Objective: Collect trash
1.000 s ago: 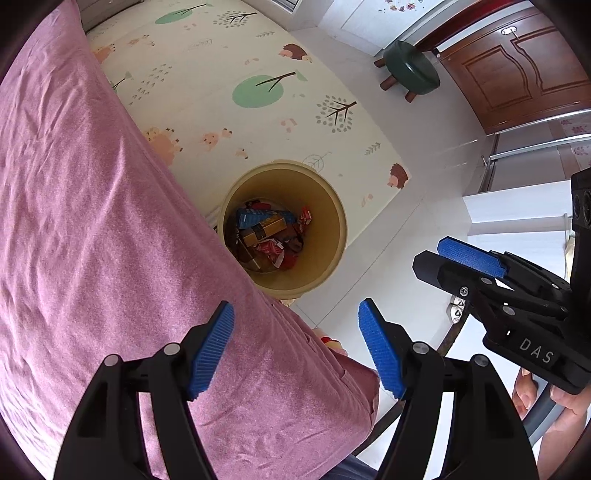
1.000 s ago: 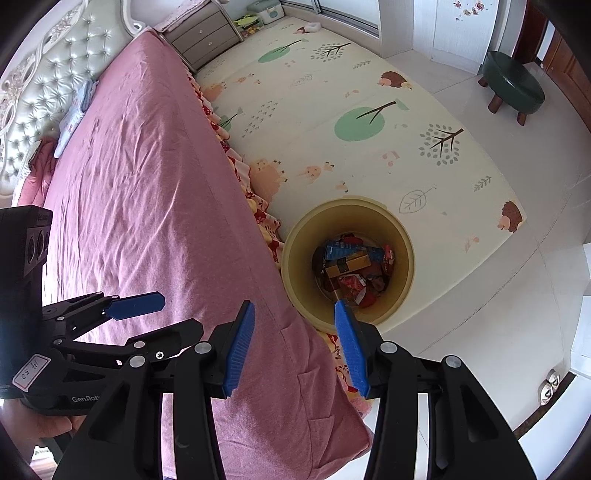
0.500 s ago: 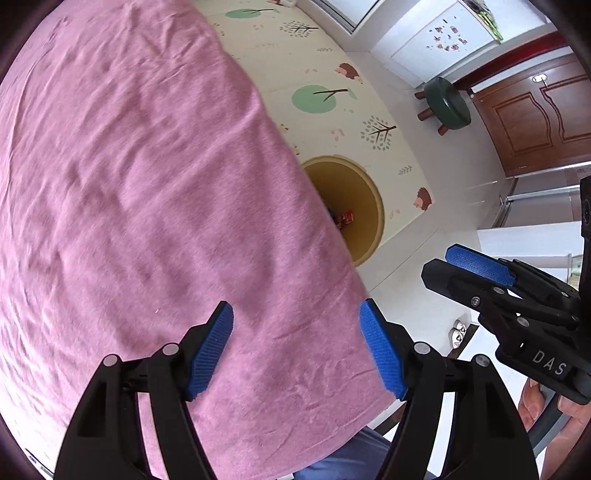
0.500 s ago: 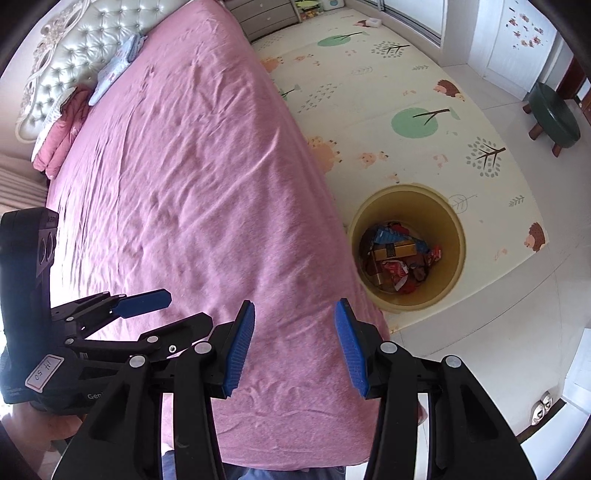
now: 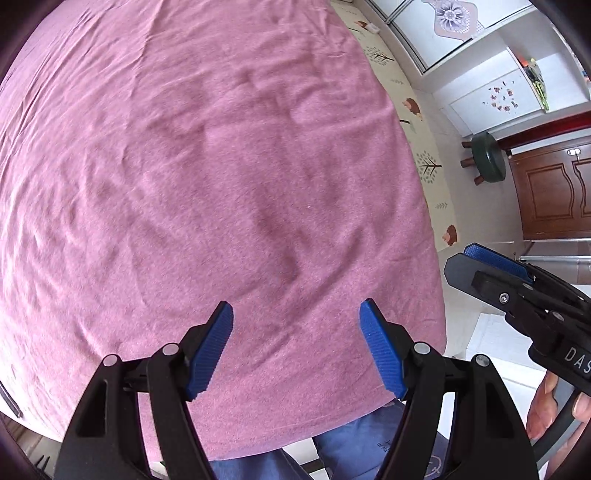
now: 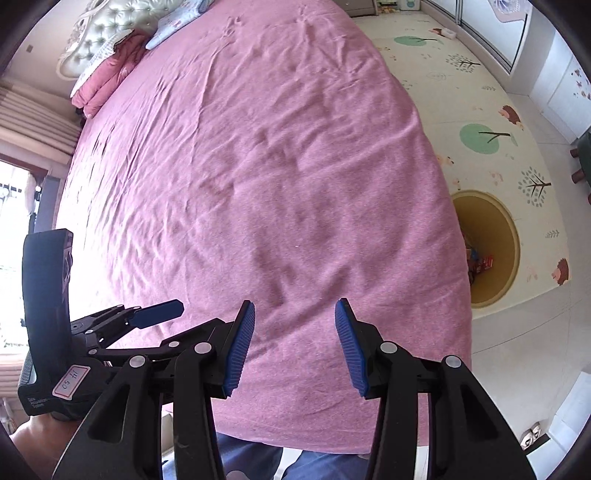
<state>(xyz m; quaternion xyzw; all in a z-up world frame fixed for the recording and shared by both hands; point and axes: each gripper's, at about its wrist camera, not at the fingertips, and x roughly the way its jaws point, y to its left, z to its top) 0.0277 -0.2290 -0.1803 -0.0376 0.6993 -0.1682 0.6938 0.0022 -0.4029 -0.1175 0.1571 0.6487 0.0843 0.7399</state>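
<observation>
My left gripper [image 5: 297, 347] is open and empty above the foot of a bed with a pink sheet [image 5: 221, 177]. My right gripper [image 6: 294, 345] is open and empty above the same pink sheet [image 6: 258, 184]. A round yellow trash bin [image 6: 495, 258] stands on the floor at the bed's right side, half hidden by the bed edge, with wrappers inside [image 6: 480, 263]. The bin is hidden in the left wrist view. I see no loose trash on the sheet. Each gripper shows in the other's view, the right one [image 5: 491, 258] and the left one [image 6: 159, 312].
Pillows and folded bedding [image 6: 110, 70] lie by the tufted headboard [image 6: 96, 33]. A patterned play mat [image 6: 480, 110] covers the floor to the right. A green stool [image 5: 487, 157] stands near a wooden door [image 5: 554, 192]. The person's blue-trousered legs [image 5: 362, 446] are at the bed's foot.
Both grippers have swung away from the bin and back over the bed. The bin has left the left wrist view and slid to the right edge of the right wrist view.
</observation>
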